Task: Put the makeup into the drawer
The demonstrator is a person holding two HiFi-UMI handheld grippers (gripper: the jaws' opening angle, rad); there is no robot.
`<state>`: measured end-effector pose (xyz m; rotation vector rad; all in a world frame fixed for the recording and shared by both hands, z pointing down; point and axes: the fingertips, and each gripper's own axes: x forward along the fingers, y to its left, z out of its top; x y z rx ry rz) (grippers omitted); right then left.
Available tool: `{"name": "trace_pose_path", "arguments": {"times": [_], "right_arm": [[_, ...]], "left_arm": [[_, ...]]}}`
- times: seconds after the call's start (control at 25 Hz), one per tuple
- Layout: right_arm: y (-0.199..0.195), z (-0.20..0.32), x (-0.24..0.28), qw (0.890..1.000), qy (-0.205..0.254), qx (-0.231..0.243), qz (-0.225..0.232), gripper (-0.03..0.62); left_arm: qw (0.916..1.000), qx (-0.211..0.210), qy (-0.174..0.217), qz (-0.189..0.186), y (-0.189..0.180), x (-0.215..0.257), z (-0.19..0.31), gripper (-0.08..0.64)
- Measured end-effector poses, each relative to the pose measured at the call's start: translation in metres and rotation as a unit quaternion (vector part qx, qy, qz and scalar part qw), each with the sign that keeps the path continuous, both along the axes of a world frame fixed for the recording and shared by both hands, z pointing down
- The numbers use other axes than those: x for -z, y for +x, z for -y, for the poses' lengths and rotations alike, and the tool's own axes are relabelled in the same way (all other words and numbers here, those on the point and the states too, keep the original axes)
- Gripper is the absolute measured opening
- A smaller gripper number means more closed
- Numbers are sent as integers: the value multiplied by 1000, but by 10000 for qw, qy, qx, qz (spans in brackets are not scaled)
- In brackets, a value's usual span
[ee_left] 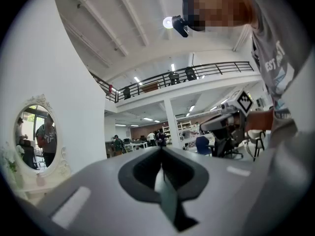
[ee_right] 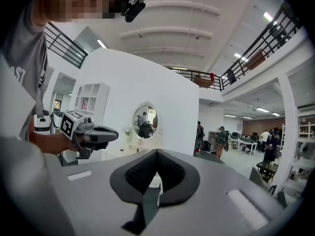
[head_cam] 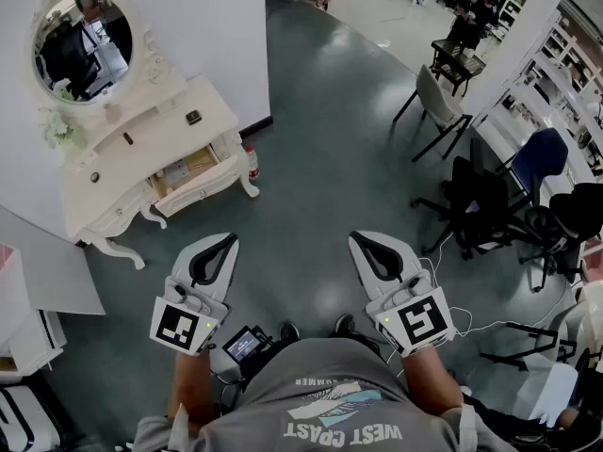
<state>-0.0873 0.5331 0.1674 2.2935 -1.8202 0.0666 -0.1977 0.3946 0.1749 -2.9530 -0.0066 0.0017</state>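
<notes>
A white dressing table (head_cam: 151,153) with an oval mirror (head_cam: 82,34) stands against the wall at the upper left of the head view. Its drawer (head_cam: 195,173) is pulled open. Small dark makeup items (head_cam: 193,117) lie on its top. Both grippers hover over the floor well short of the table. My left gripper (head_cam: 230,240) is shut and holds nothing. My right gripper (head_cam: 358,237) also has its jaws together and nothing in them. The right gripper view shows the mirror (ee_right: 145,122) and the left gripper (ee_right: 93,134) ahead. The left gripper view has the mirror (ee_left: 35,137) at its left.
A grey chair (head_cam: 435,102), black office chairs (head_cam: 482,196) and a blue chair (head_cam: 539,156) stand at the right. White cables (head_cam: 443,252) trail on the floor near them. A white cabinet (head_cam: 24,323) sits at the left edge. A small red-capped bottle (head_cam: 251,161) stands by the table leg.
</notes>
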Motion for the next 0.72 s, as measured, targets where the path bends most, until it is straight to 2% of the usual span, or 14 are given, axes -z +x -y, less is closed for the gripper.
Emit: {"name": "trace_pose_path", "arguments": {"times": [0.72], "right_arm": [[-7,39,-3,10000,-11,-30,73,0]], "left_arm": [[10000,-7,-51,-21,-10,-6,38,2]]}}
